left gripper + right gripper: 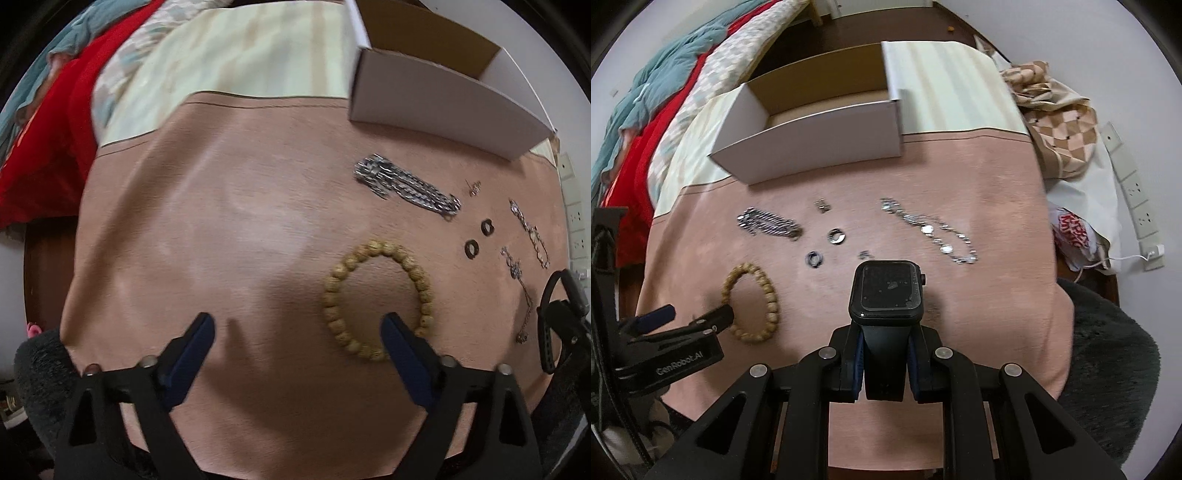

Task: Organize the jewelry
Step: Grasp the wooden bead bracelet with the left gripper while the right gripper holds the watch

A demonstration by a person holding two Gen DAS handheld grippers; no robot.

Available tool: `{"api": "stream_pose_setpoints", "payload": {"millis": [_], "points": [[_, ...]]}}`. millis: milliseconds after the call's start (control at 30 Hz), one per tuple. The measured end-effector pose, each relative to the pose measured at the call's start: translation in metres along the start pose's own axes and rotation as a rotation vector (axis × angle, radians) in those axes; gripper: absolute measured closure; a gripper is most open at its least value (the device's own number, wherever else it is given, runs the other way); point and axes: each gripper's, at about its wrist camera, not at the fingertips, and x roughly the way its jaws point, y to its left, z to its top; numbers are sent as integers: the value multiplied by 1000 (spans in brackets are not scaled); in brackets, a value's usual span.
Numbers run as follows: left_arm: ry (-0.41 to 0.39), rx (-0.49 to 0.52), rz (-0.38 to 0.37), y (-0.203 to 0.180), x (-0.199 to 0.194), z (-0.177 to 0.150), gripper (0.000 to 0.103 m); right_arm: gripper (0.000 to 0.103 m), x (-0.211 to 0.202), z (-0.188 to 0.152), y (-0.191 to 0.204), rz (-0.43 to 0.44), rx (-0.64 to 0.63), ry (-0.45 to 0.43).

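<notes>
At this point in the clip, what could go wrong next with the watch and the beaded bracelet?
1. The right tool grips the black watch only by its strap, with the case hanging forward beyond the fingers; it could swing or slip on the way to the white box.
2. The open left tool has one finger over the beaded bracelet, not straddling its beads; closing could push the loop toward the two dark rings instead of gripping it.
</notes>
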Motion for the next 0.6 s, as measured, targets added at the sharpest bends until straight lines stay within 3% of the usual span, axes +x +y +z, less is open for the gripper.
{"api": "stream_pose_setpoints", "payload": {"millis": [167, 233, 367, 600], "points": [[-10, 35, 10, -12, 3, 2, 28, 84, 2, 1, -12, -19, 7, 4], [-12, 53, 12, -17, 5, 3, 44, 84, 4, 1, -12, -26, 6, 8], [-24, 70, 7, -20, 6, 6, 54, 84, 8, 1, -14, -36, 8, 15], [-41, 110, -14, -37, 7, 11, 88, 84, 11, 2, -16, -47, 4, 21]]}}
